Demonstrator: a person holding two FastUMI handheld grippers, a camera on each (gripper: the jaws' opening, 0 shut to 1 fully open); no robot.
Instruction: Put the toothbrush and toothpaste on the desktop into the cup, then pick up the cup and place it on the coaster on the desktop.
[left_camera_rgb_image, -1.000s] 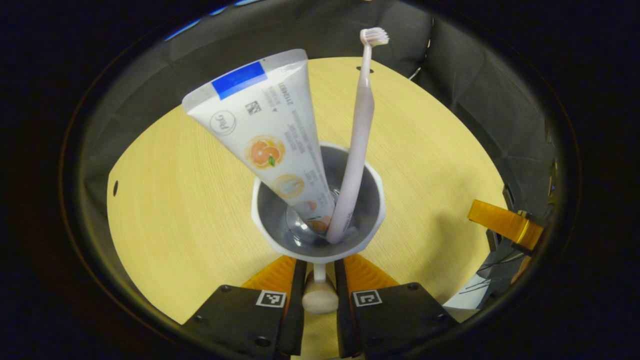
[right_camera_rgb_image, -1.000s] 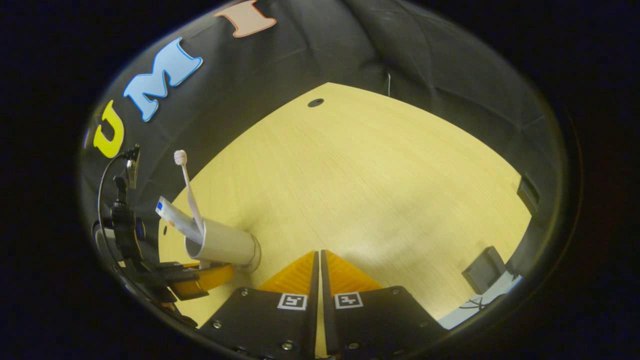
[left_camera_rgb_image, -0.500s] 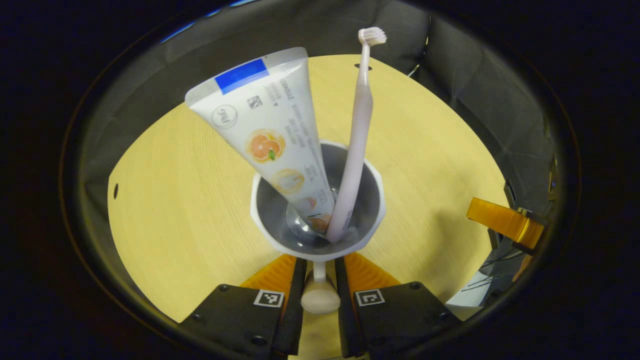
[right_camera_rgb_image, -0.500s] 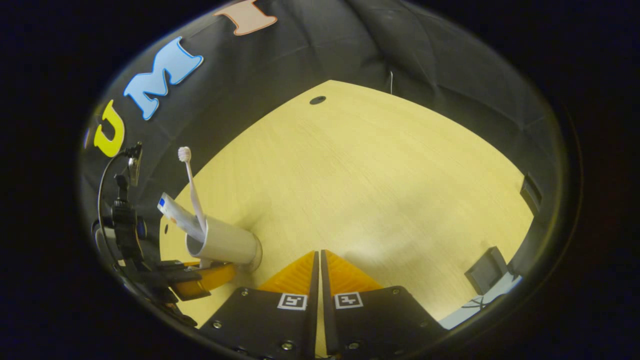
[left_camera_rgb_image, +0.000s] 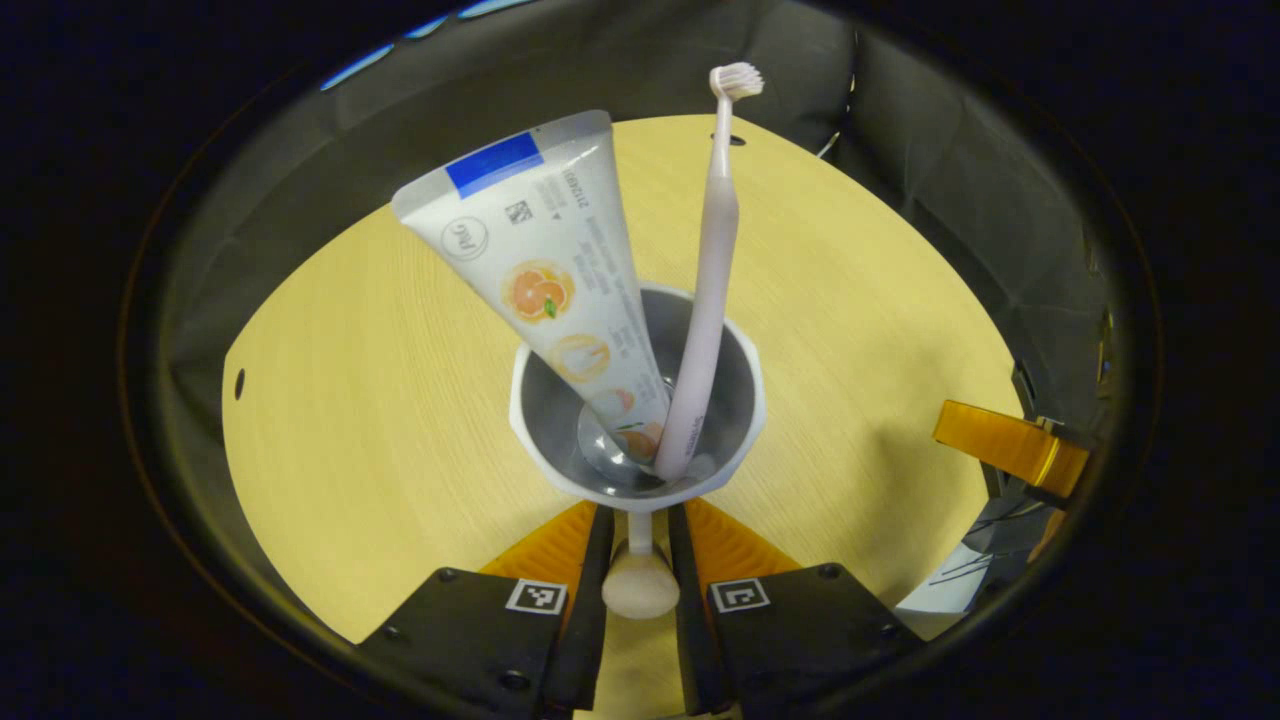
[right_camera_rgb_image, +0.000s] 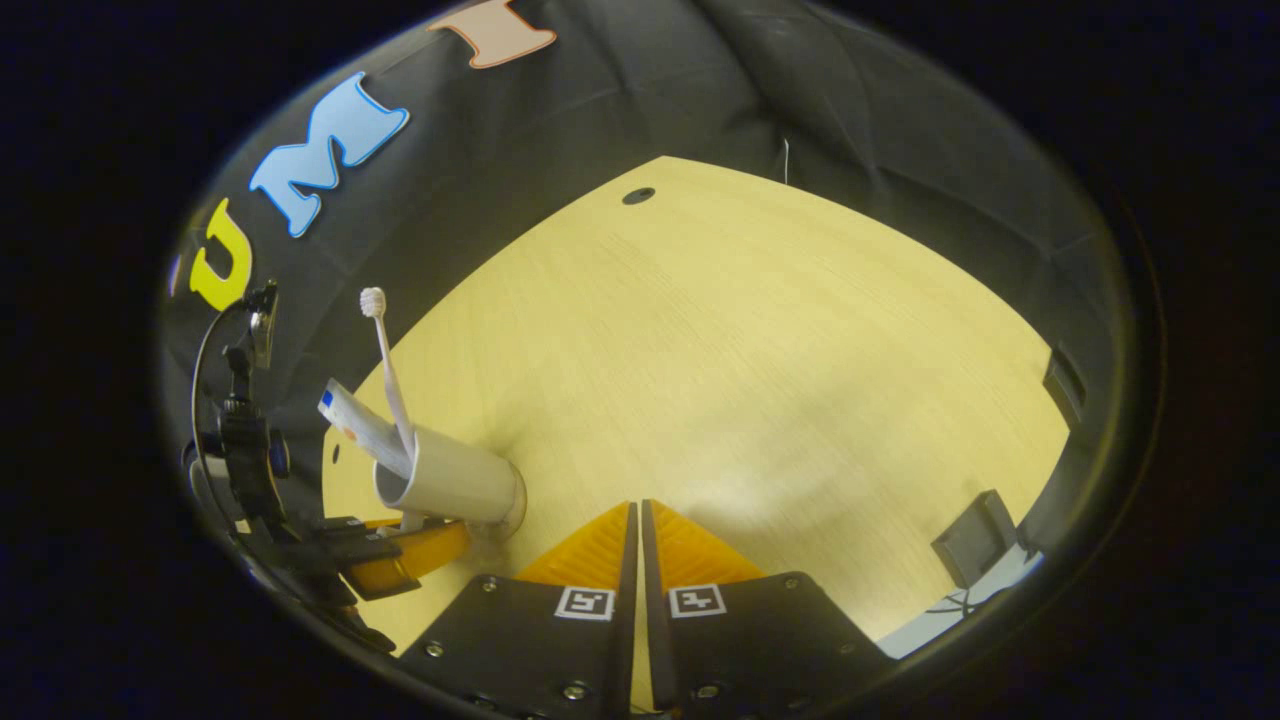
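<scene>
**Loaded cup held by its handle, coaster step in hand**

In the left gripper view the left gripper has its fingers pressed from both sides on the thin handle of the cup, just above the round knob at the handle's end. This hold seems chosen because the handle is the one narrow part that fits between the fingers. The cup's open mouth faces the camera. Inside it the toothpaste leans toward 11 o'clock, and the toothbrush stands toward 12 o'clock with bristles up; both foot ends rest at the cup's bottom, so they lean on the rim and stay in.

In the right gripper view the right gripper has its fingers together on nothing, over the bare bench. The cup is at its 9 o'clock, with a pale disc, probably the coaster, at its base. I cannot tell if the cup rests on it or hangs just above.
</scene>
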